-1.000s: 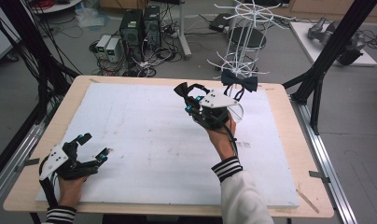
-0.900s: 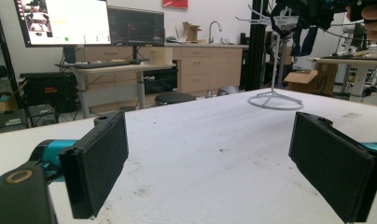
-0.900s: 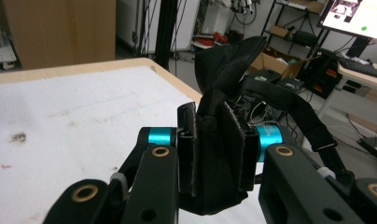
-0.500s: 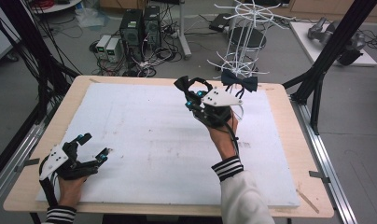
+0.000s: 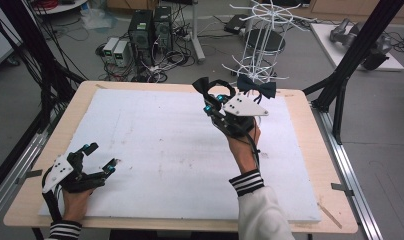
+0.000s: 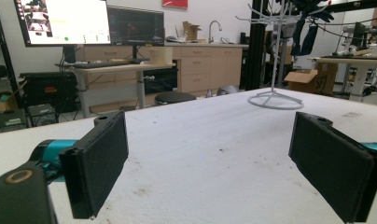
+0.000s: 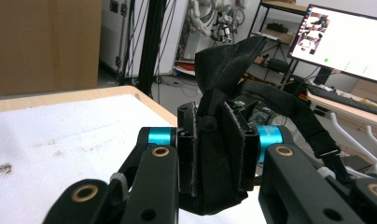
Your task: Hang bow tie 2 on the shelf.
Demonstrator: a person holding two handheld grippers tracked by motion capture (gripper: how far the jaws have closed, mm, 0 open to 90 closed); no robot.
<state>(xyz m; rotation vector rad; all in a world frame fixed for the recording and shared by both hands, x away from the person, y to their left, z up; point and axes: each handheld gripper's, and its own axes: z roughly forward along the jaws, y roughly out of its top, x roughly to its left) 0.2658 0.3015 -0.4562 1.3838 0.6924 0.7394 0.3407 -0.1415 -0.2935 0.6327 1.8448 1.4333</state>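
Note:
My right gripper (image 5: 210, 96) is raised over the far middle of the white board, shut on a black bow tie (image 5: 202, 86). In the right gripper view the bow tie (image 7: 224, 65) stands pinched between the two jaws with its black strap (image 7: 289, 109) looping off to the right. A second black bow tie (image 5: 256, 88) hangs on the white wire rack (image 5: 260, 45) just right of that gripper. My left gripper (image 5: 101, 156) rests low at the board's near left, open, with nothing between its pads (image 6: 100, 161).
The white foam board (image 5: 155, 145) covers the wooden table (image 5: 310, 150). The wire rack's round base (image 6: 275, 99) stands at the far right of the table. Black frame posts (image 5: 357, 52) rise at the right, computers and cables lie on the floor behind.
The right gripper has lifted slightly and drifted a little right with the bow tie. The left gripper has stayed where it was.

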